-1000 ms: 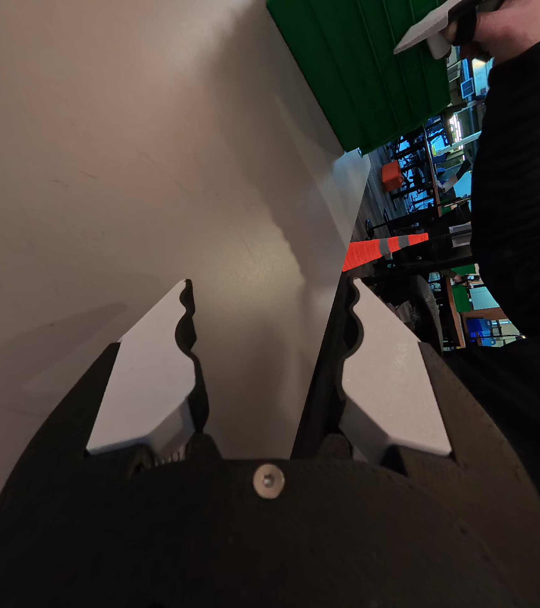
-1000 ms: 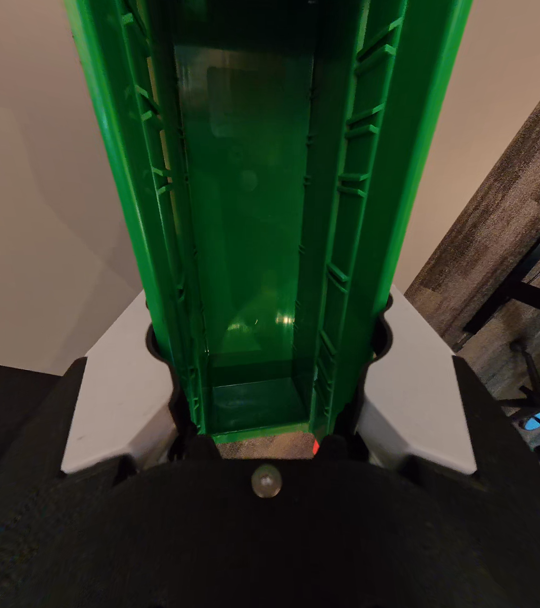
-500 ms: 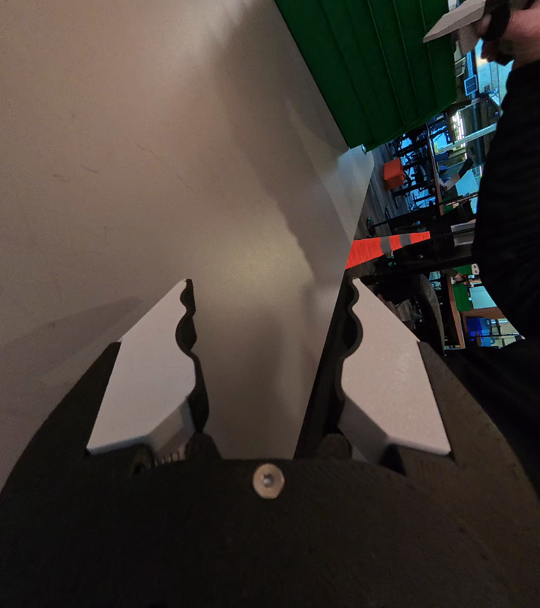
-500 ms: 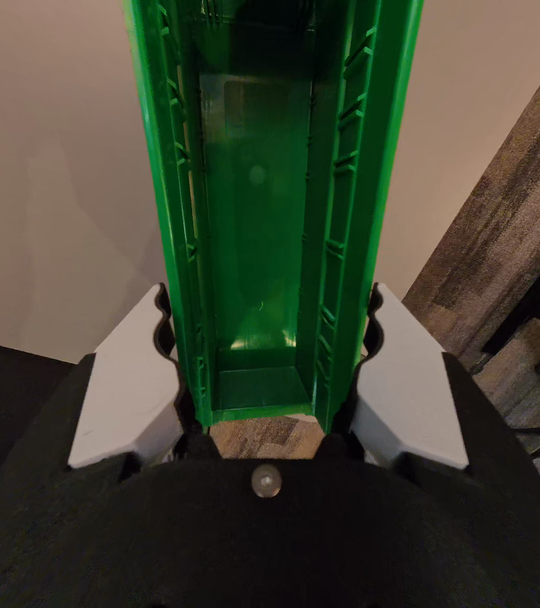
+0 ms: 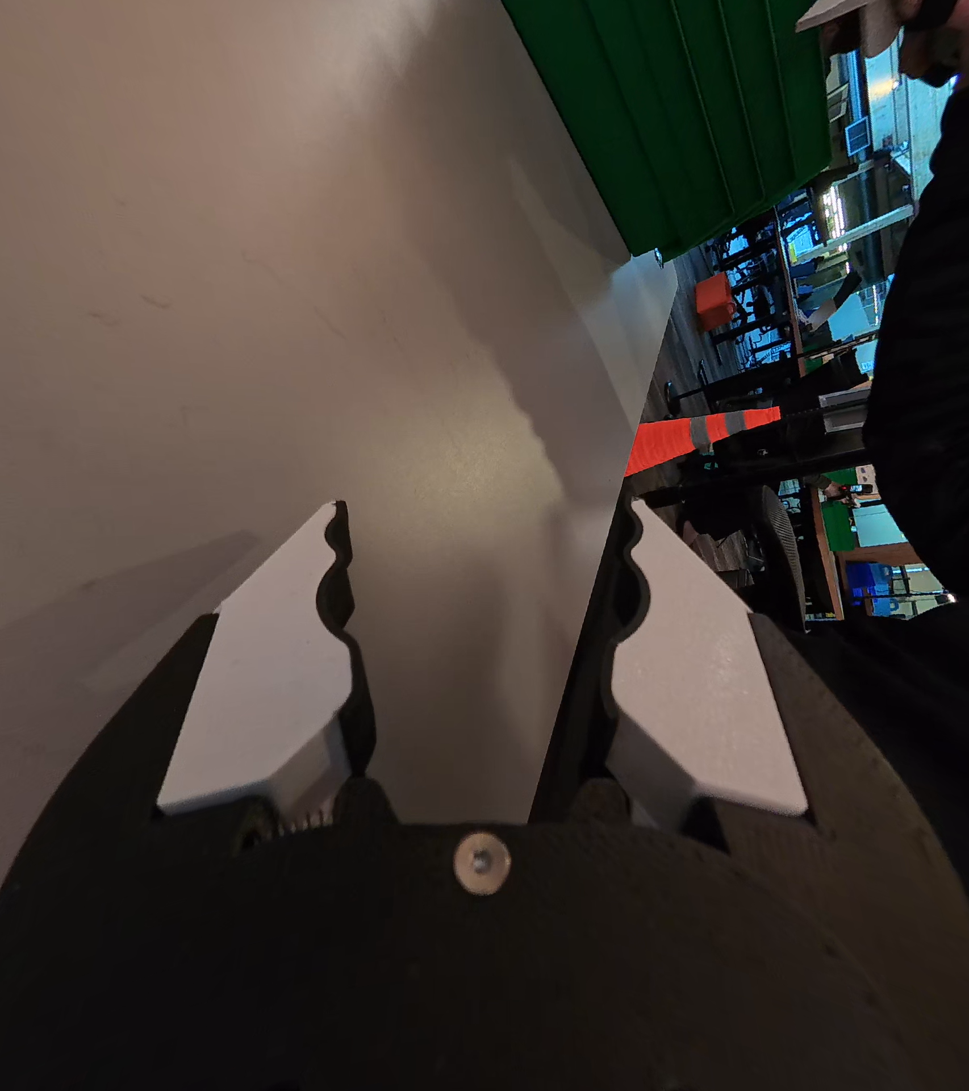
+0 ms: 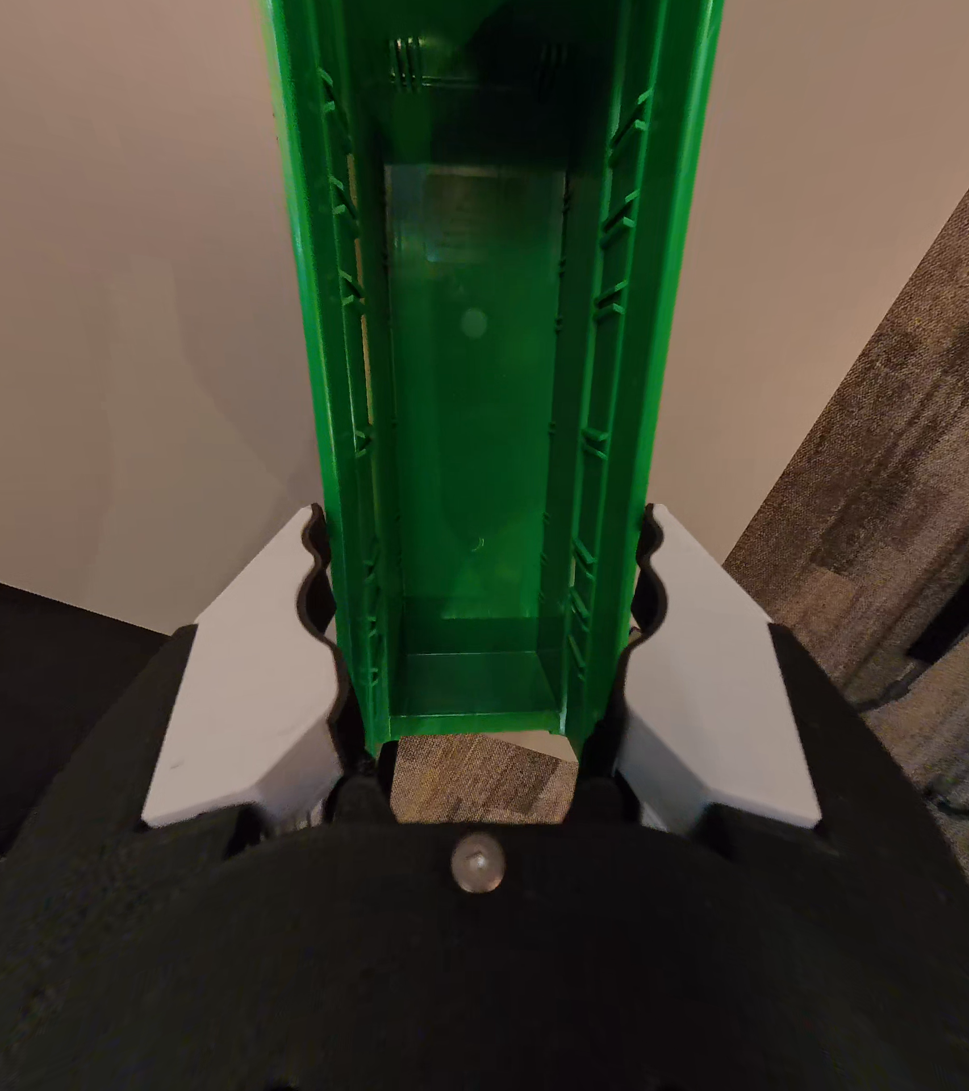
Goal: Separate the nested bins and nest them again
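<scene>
**Green bin held in your right gripper, left gripper empty**

Green plastic fills the middle of your right wrist view: the green bin [image 6: 473, 378] runs straight away from you, open side toward the camera, so you look down its ribbed walls to the floor of it. Your right gripper [image 6: 481, 590] is clamped on it, one white finger pressed to each outer wall at the bin's near end. Under that near end a strip of grey carpet [image 6: 883, 413] shows through, and the same carpet lies off to the right, past the edge of the desk [image 6: 116, 265]. The bin's far part reaches out over the pale desk top.

Your left gripper [image 5: 485, 590] stands with its fingers apart and nothing between them, close over the desk surface and right at the desk's edge, which runs along the right finger. Farther along that edge, in the upper right of the left wrist view, you see the bin's ribbed outer side [image 5: 683, 118], with your right hand [image 5: 930, 29] at its top and a dark sleeve [image 5: 954, 295] below it. Beyond the desk edge an orange traffic cone [image 5: 700, 434] shows among dark frames and shelves.
</scene>
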